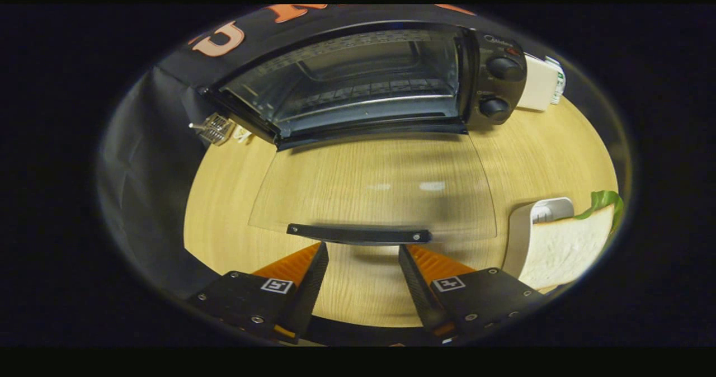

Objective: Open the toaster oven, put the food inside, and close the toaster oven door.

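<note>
A black toaster oven (358, 80) stands at the far side of a pale wood-grain surface (559, 153), at twelve o'clock from the gripper (361, 257). Its glass door (372, 189) is folded all the way down and lies flat, reaching out toward the gripper, with the wood grain showing through the pane. The door's dark handle bar (358, 234) runs along the near edge of the glass, just ahead of the fingertips (320, 254).

The jaws are open, with a wide gap of bare wood between them, and they grip nothing. The tips sit right by the handle bar, one near each end of it; whether they touch it cannot be told.

Inside the oven a wire rack (363, 100) spans the cavity. Two round control knobs (500, 86), one above the other, sit on the panel at the oven's three o'clock side. Just beyond that panel, at about one o'clock, a white box (540, 83) rests on the surface against the oven.

The food, a sandwich (568, 245) of white bread with a green leaf (604, 201) poking out at its top, waits at about three o'clock from the fingers, outside the oven, resting against a white holder (523, 226).

At about ten o'clock, beside the oven's far corner, lies a small wire-mesh object (215, 128), too small to identify.
</note>
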Action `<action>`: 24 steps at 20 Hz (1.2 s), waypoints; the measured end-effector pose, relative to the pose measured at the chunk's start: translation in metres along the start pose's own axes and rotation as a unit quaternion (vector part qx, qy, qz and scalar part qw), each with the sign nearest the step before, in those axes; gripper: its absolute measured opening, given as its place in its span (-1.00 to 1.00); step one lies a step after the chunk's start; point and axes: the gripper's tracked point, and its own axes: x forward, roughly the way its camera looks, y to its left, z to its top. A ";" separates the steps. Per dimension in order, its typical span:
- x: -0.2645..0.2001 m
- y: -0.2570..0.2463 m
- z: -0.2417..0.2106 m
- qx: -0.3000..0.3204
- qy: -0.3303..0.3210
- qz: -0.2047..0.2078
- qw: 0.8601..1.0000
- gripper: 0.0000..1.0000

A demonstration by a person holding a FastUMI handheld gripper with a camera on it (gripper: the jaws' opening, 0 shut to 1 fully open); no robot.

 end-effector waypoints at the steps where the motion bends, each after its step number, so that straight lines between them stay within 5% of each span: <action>1: 0.002 0.000 0.001 -0.002 0.003 -0.004 1.000 0.52; 18: -0.064 0.019 0.014 0.012 -0.032 0.066 0.997 0.55; 24: -0.114 -0.045 0.019 0.045 -0.075 0.031 0.996 0.61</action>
